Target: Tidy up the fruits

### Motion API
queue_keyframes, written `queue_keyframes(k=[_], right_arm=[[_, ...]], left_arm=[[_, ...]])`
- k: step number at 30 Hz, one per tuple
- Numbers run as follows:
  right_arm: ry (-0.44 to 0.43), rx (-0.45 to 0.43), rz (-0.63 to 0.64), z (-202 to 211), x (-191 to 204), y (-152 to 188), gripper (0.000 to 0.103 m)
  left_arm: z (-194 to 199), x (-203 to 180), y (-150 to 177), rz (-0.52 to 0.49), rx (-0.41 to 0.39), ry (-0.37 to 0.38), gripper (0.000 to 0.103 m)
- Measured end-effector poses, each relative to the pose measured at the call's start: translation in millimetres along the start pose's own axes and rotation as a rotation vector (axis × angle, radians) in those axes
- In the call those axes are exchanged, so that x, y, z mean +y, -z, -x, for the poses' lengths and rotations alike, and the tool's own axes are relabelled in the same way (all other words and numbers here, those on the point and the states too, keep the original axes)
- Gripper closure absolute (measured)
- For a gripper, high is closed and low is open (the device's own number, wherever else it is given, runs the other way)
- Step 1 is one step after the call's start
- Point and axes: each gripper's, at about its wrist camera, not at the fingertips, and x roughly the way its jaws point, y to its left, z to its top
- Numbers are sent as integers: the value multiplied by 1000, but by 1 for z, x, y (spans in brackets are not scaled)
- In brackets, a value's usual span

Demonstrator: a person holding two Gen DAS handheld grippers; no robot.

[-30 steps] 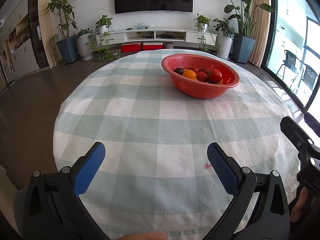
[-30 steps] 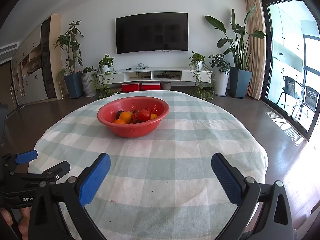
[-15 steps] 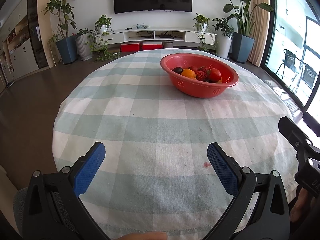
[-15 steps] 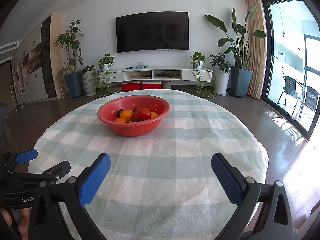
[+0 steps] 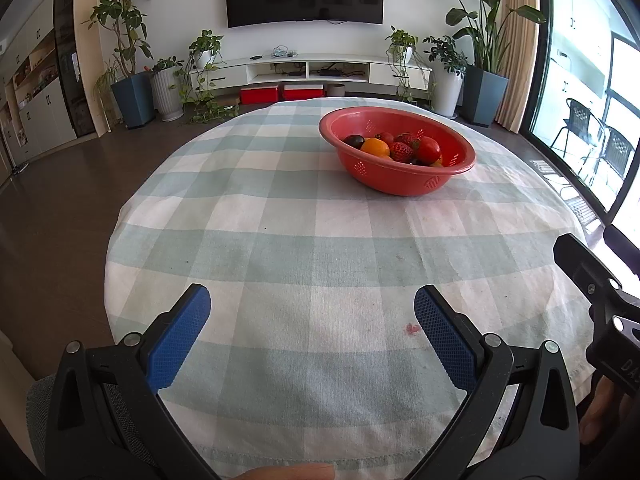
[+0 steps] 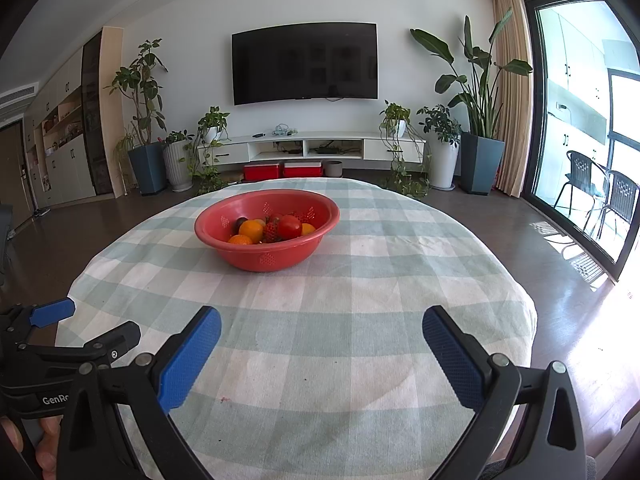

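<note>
Two grippers hang over the near edge of the round table (image 5: 248, 208), well short of the red bowl (image 6: 276, 258) that sits farther back on the checked cloth. The left gripper (image 5: 312, 316) stands wide with nothing between its blue pads, and so does the right gripper (image 6: 322, 334). All the fruit I can see lies heaped inside the bowl: an orange (image 5: 375, 147), a strawberry (image 5: 401, 151), a tomato (image 5: 427, 147) and something dark, perhaps a plum (image 5: 354, 141). No fruit lies loose on the cloth. That would suit fruit already gathered in, or a bowlful waiting to be sorted out onto the table; I cannot tell which. The bowl's near wall hides the bottom of the heap, so a count is beyond me. A small red stain (image 5: 411, 329) marks the cloth near the left gripper.
</note>
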Motion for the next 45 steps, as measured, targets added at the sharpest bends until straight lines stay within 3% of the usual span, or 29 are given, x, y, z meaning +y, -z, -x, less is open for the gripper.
queue_keyframes(k=[45], right_arm=[[1,4,1,3,0,-4,0]], left_arm=[[1,-2,0,-2,1,2,0]])
